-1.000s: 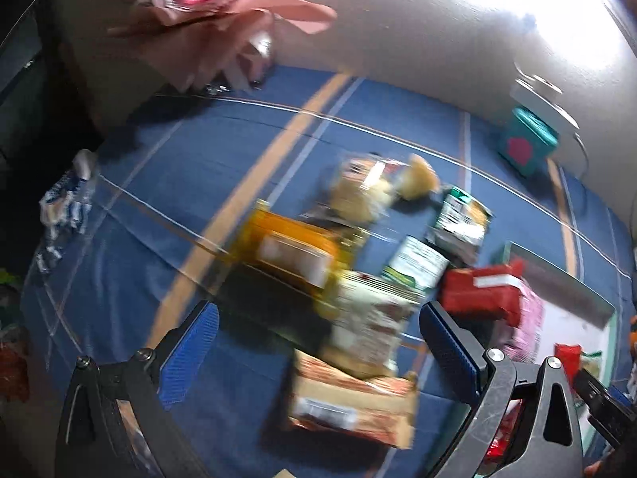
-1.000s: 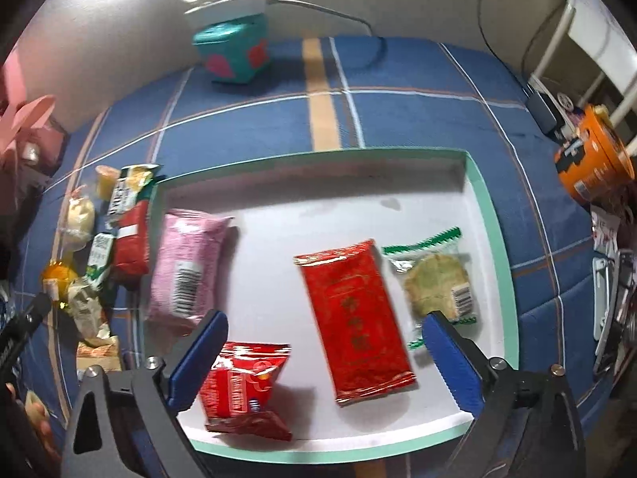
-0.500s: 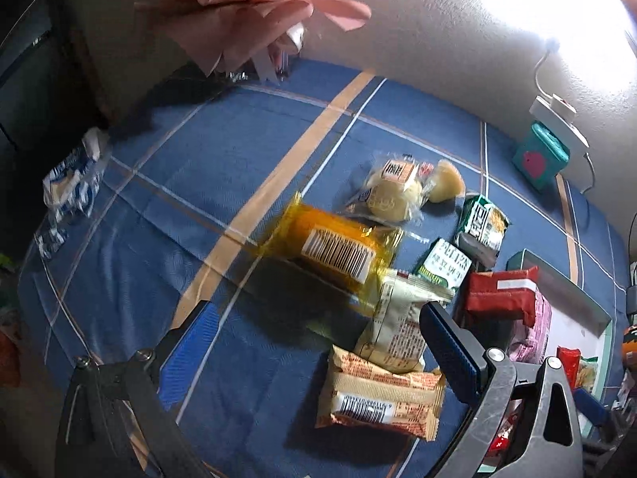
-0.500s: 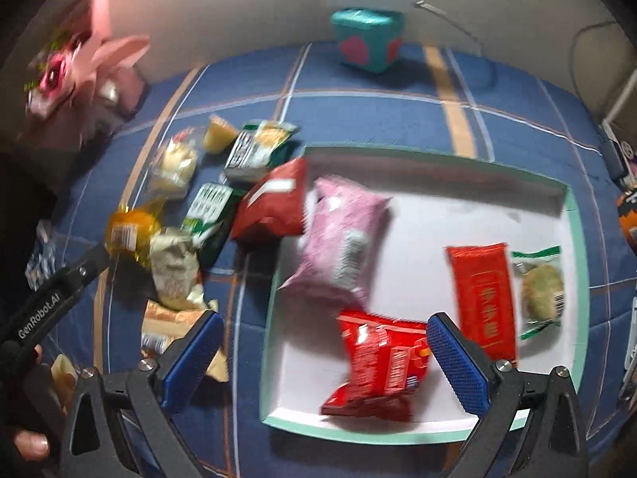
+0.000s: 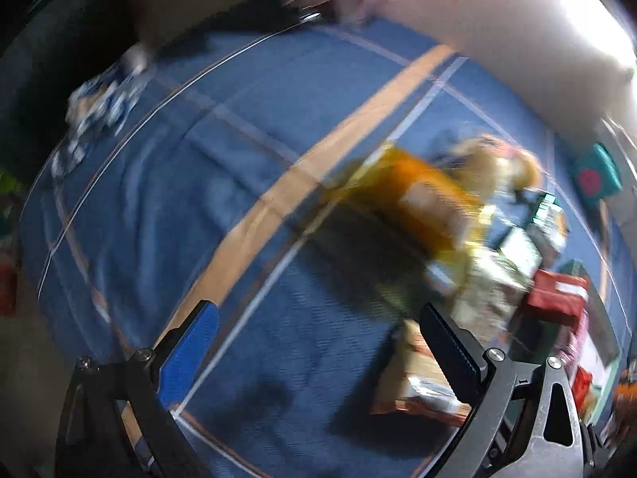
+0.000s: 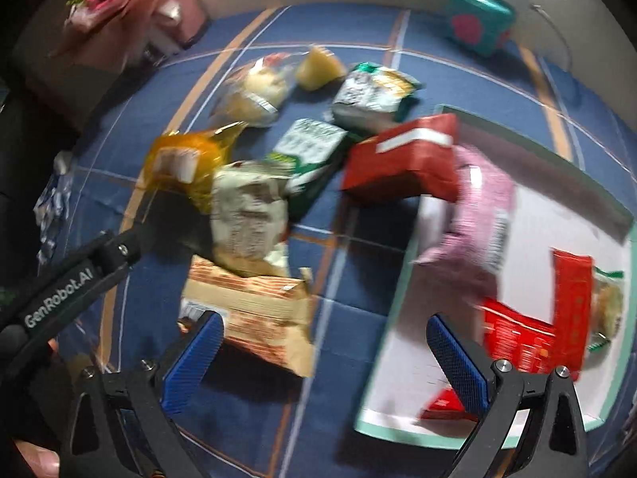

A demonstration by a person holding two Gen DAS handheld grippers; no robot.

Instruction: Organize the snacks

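Several snack packs lie heaped on the blue cloth: an orange pack (image 6: pixel 181 161), a white-brown pack (image 6: pixel 247 219), a tan pack (image 6: pixel 254 310), two green packs (image 6: pixel 310 151) and a red pack (image 6: pixel 402 159) leaning on the tray's left rim. The white tray (image 6: pixel 557 215) with a green rim holds a pink pack (image 6: pixel 481 215) and red packs (image 6: pixel 521 338). My right gripper (image 6: pixel 326 358) hovers open above the cloth between the tan pack and the tray. My left gripper (image 5: pixel 318 342) is open over bare cloth, left of the blurred orange pack (image 5: pixel 422 207); its body (image 6: pixel 71 275) shows in the right wrist view.
A pink bouquet (image 6: pixel 131 4) stands at the far left by the wall. A teal box (image 6: pixel 477 20) sits at the back. A blue-white wrapper (image 5: pixel 103 99) lies near the cloth's left edge. The wall runs along the far side.
The right gripper has swung left, from over the tray to the gap beside the snack heap. The left gripper has shifted left, so the snacks now sit at its right; both views are blurred.
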